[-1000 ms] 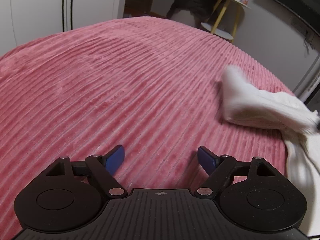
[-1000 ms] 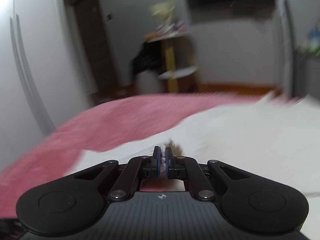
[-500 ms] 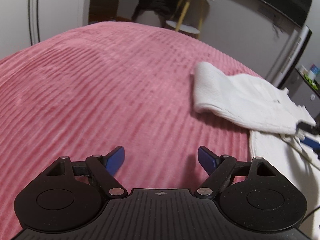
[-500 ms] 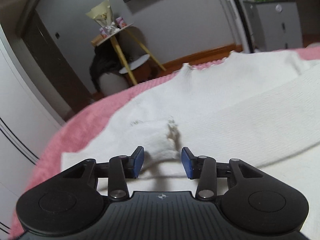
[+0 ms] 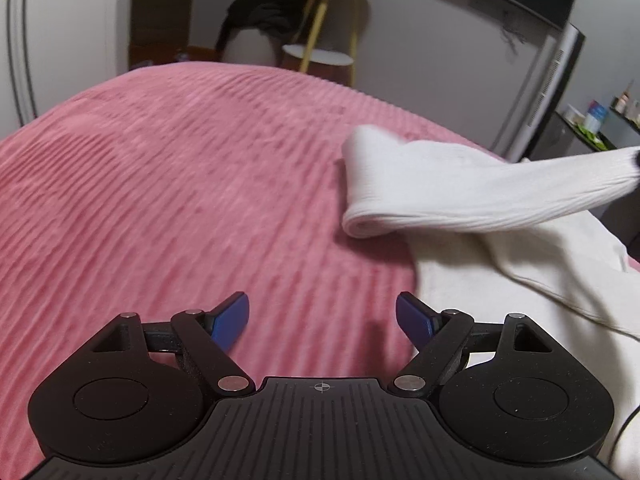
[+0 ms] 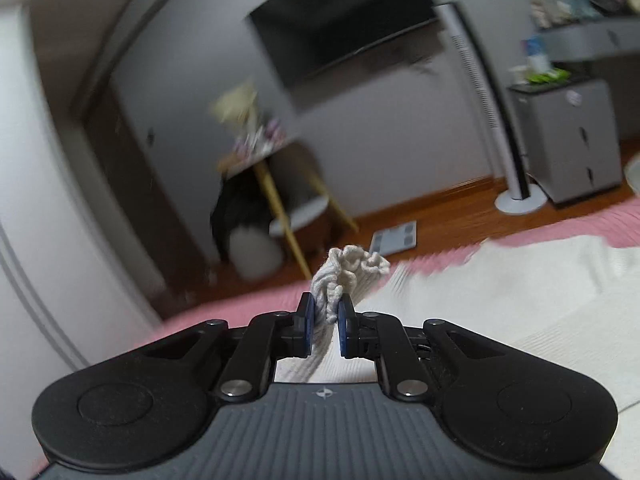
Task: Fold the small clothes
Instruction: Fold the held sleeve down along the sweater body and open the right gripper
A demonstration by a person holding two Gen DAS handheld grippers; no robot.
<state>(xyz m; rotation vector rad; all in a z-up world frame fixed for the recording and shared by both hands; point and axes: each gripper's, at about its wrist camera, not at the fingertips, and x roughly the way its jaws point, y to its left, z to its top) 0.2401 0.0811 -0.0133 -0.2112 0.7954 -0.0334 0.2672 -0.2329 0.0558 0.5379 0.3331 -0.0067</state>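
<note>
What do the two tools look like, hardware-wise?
Both match: the left tool and right tool have blue pads on black linkage arms with silver pivot pins, two round black side housings, and a ribbed grey-black centre plate with a small crosshair mark. No sleeves or hands in view.

One garment, two grippers, one bedspread.

We count one white knit garment (image 5: pixel 460 184), one pink ribbed bedspread (image 5: pixel 180 184), and two grippers: the left gripper (image 5: pixel 322 316) and the right gripper (image 6: pixel 325 318). Beyond the bed we see one yellow-legged side table (image 6: pixel 280 184), one wall television (image 6: pixel 344 28), one floor scale (image 6: pixel 394 237).
</note>
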